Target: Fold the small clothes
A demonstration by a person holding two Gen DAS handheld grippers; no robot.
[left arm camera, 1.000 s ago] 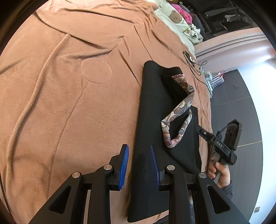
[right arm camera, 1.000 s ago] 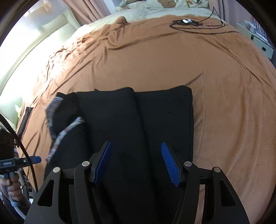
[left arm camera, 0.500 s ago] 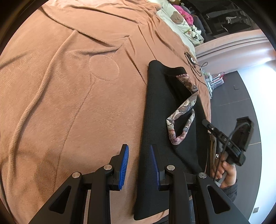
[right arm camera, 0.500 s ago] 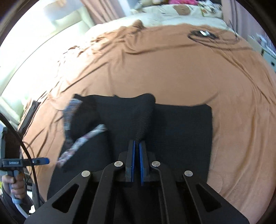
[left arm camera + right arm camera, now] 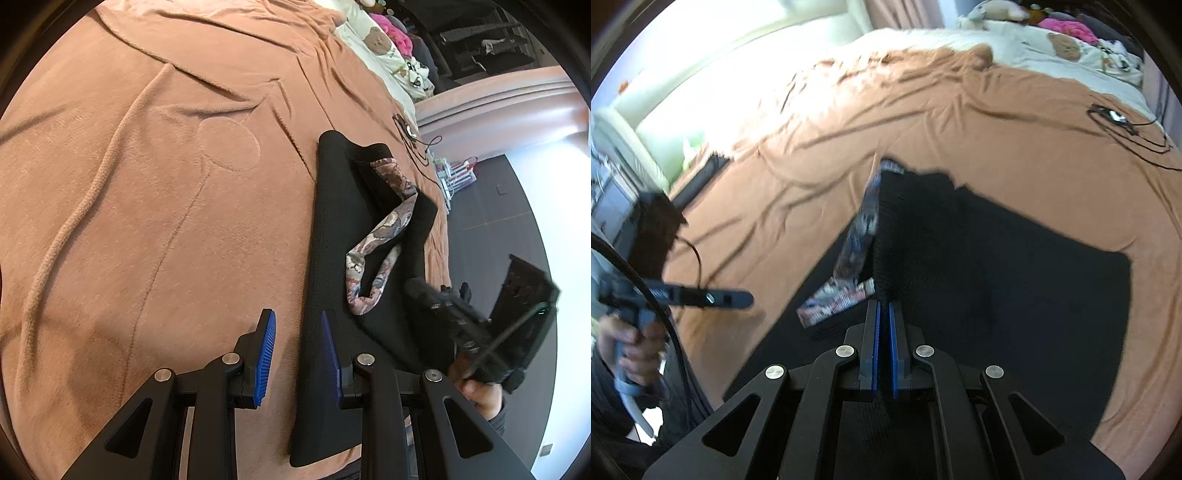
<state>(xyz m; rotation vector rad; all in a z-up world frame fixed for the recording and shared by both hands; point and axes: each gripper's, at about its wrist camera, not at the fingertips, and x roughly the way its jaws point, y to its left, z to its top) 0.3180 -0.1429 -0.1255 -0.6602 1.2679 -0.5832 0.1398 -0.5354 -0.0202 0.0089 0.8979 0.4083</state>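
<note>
Black garment, a knit piece with a patterned band, lies on the brown bedspread of a bed. In the right wrist view it fills the middle and the 3 o'clock side, with a raised ridge of fabric running from the picture's centre up toward 12 o'clock. The right gripper has its jaws pressed together on the near end of that ridge, so a fold of the black cloth stands up from the bedspread between the blue pads. The patterned band hangs along the ridge's 9 o'clock side, blurred.

In the left wrist view the garment runs as a long dark strip from 12 o'clock down to 6 o'clock, right of centre, with the patterned band looped across it. The left gripper sits at the strip's near left edge; its jaws stand a little apart, one blue pad over bare bedspread, the other over the black cloth. Whether they pinch the edge I cannot tell. At 4 o'clock the right gripper shows blurred, held by a hand.

A black cable lies on the bedspread at 2 o'clock in the right wrist view, well apart from the garment. Pale bedding with a bear print lies beyond at 1 o'clock.
</note>
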